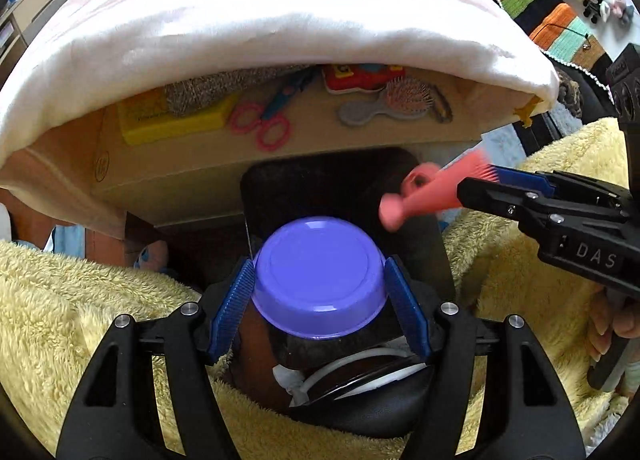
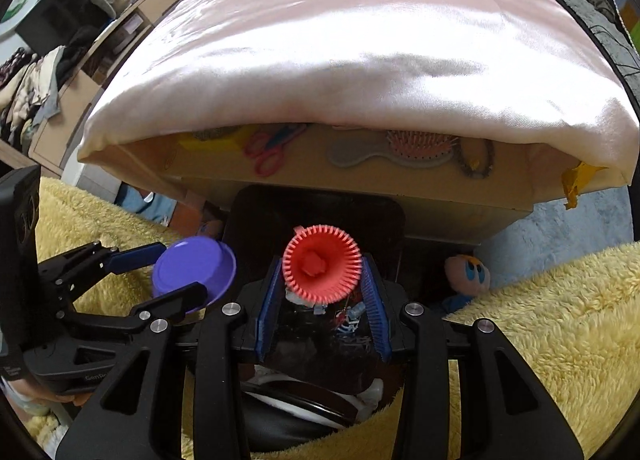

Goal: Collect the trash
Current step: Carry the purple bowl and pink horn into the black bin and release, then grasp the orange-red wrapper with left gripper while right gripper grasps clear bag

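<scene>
Over a black bin (image 1: 424,244) wedged between a fluffy yellow blanket (image 1: 80,320) and a low cardboard table, both grippers hang pointing steeply down with something in each. The left gripper (image 1: 320,296) has its blue pads pressed on either side of a purple plastic bowl (image 1: 320,276), held bottom-up toward the camera, so its jaws are clamped on that, fairly wide. From the right wrist view you can see the same bowl (image 2: 194,274) sitting off to the left of the bin's mouth.

The right gripper (image 2: 322,292) carries a coral-pink ribbed cup thing (image 2: 320,264), kind of a pleated cone, sitting between its blue pads right above the bin opening. The pads look like they touch its ribs on both sides, so I'd call it gripped, though it's a close call on the left pad. In the left view that pink piece (image 1: 416,196) is motion-blurred.

Down inside the bin there's already stuff: white crumpled paper (image 1: 292,380) and what looks like a dark plate or lid with a white rim (image 1: 360,372).

Behind it all, the table has a pink-white satin cloth (image 2: 340,60) draped over it, and on a shelf under the cloth lie pink-handled scissors (image 1: 264,120), a grey hairbrush (image 1: 392,100) and a yellow box (image 1: 176,120). A little plush doll (image 2: 468,272) pokes out by the blanket on the right.
</scene>
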Demonstrator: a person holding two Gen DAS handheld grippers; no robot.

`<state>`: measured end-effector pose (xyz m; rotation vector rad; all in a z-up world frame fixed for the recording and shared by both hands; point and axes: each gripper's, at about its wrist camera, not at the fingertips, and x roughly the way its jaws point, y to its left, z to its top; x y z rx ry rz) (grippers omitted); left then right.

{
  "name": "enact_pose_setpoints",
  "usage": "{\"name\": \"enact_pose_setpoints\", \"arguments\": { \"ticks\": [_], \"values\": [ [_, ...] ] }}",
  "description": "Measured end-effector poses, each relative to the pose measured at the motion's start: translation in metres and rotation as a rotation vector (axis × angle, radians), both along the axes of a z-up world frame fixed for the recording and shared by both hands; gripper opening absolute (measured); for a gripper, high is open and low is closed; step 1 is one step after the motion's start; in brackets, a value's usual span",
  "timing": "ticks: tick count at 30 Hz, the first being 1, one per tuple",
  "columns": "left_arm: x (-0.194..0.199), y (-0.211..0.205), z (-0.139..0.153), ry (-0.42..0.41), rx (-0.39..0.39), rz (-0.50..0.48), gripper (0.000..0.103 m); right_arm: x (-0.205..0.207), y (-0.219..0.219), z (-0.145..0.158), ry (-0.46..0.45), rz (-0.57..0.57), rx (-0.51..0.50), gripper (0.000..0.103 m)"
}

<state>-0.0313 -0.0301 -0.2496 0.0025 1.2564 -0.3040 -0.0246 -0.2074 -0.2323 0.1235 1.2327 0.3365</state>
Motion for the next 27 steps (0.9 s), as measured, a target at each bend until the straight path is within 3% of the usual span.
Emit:
{"name": "enact_pose_setpoints", "arguments": {
  "ticks": [2, 6, 14, 27],
  "values": [
    [0.001, -0.001, -0.001, 0.007, 0.000, -0.003, 0.068, 0.001, -0.001, -0.001, 0.000, -0.010, 0.004, 0.056],
    [0.001, -0.001, 0.002, -0.006, 0.012, -0.002, 0.080, 0.003, -0.007, 0.001, 0.000, -0.034, 0.009, 0.060],
    [0.009, 0.004, 0.022, -0.056, 0.014, 0.010, 0.093, 0.011, -0.018, 0.018, -0.042, -0.066, 0.031, 0.086],
    [0.047, 0.009, 0.074, -0.158, -0.030, 0.025, 0.093, 0.051, -0.035, 0.079, -0.194, -0.106, 0.040, 0.088]
  ]
}}
